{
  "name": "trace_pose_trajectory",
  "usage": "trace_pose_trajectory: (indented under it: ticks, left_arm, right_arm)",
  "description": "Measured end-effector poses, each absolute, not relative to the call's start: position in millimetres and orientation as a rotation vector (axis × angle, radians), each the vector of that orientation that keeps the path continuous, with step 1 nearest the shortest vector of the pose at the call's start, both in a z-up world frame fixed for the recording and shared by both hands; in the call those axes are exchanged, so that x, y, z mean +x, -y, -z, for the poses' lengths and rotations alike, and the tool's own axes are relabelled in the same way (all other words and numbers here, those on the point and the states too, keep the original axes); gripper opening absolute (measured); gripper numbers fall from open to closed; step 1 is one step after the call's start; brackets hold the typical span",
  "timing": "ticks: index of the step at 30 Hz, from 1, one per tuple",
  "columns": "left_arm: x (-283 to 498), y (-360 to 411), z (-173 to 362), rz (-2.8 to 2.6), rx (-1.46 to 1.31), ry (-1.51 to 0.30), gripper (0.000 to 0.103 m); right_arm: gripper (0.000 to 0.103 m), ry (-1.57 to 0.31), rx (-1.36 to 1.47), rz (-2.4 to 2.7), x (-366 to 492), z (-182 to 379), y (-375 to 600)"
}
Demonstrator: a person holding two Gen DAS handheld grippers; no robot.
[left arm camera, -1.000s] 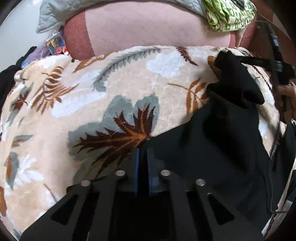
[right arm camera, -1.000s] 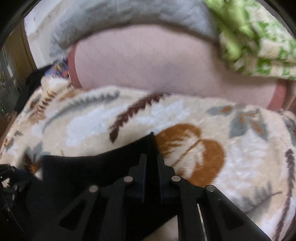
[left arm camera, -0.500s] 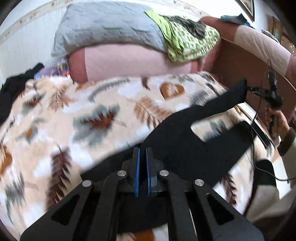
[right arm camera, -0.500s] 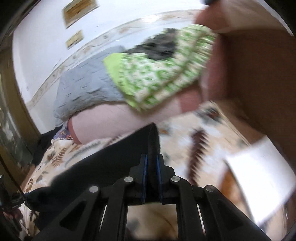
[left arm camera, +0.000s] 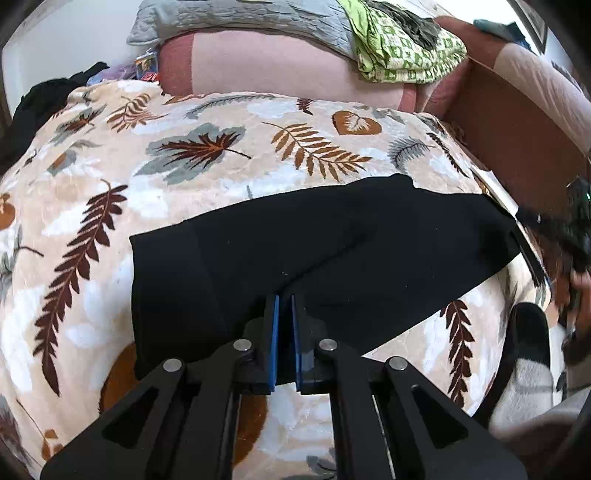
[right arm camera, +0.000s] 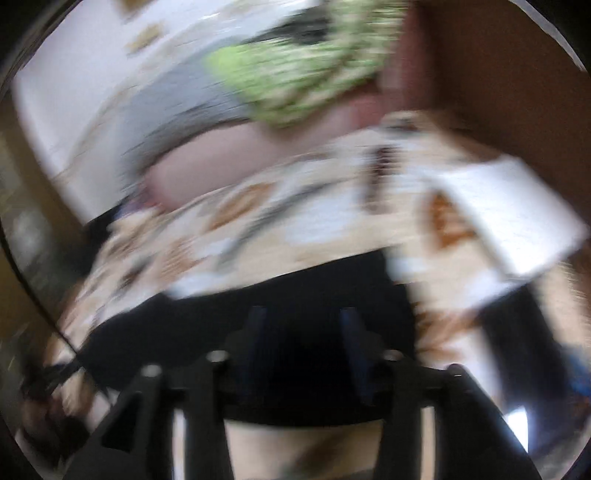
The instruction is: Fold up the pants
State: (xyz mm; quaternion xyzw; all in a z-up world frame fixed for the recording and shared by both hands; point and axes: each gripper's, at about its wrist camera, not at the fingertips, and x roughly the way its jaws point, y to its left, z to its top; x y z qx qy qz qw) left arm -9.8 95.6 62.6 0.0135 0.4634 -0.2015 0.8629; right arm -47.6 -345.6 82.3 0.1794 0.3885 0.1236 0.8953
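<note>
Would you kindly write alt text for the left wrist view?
The left gripper, shut, pinches the near edge of black pants spread flat across a leaf-patterned blanket. Behind lie a pink bolster, a grey quilt and a green patterned cloth.

The pants (left arm camera: 332, 251) are plain black. The blanket (left arm camera: 221, 155) is beige with brown, orange and grey leaves. A grey quilt (left arm camera: 236, 18) tops a pink cushion (left arm camera: 277, 70), beside green-and-white patterned cloth (left arm camera: 406, 51).
</note>
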Motion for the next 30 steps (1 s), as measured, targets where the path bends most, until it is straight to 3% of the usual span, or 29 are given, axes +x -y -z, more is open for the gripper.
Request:
trace_pose_trajectory:
  ticks: [5, 12, 15, 18, 19, 21, 22, 30]
  left_arm:
    - [-8, -102, -65, 0.42, -0.04, -0.978, 0.004]
    - [-5, -102, -77, 0.433, -0.036, -0.95, 0.004]
    - [-1, -103, -82, 0.439, -0.045, -0.945, 0.004]
    - [0, -102, -86, 0.445, -0.041, -0.933, 0.004]
    - [0, -102, -88, 0.447, -0.039, -0.929, 0.004]
    - [-1, -101, -90, 0.453, -0.037, -0.926, 0.004]
    - [-2, -101, -91, 0.455, -0.035, -0.927, 0.004]
    - [-32, -102, -81, 0.431, 0.034, -0.986, 0.008]
  right_arm:
    - [0.048, -0.819, 0.063, -0.476, -45, -74, 217]
    - [0.048, -0.792, -0.12, -0.601, -45, -52, 126]
    - [0.065, -0.734, -0.23, -0.604, -50, -48, 109]
    - [0.066, -0.69, -0.306, -0.561, -50, -44, 99]
    - [0.063, -0.686, -0.32, -0.526, -47, -44, 100]
    - [0.036, -0.712, -0.267, -0.507, -36, -43, 107]
    - [0.009, -0.737, -0.204, -0.512, -31, -45, 115]
    - [0.007, -0.704, -0.139, -0.58, -66, -79, 131]
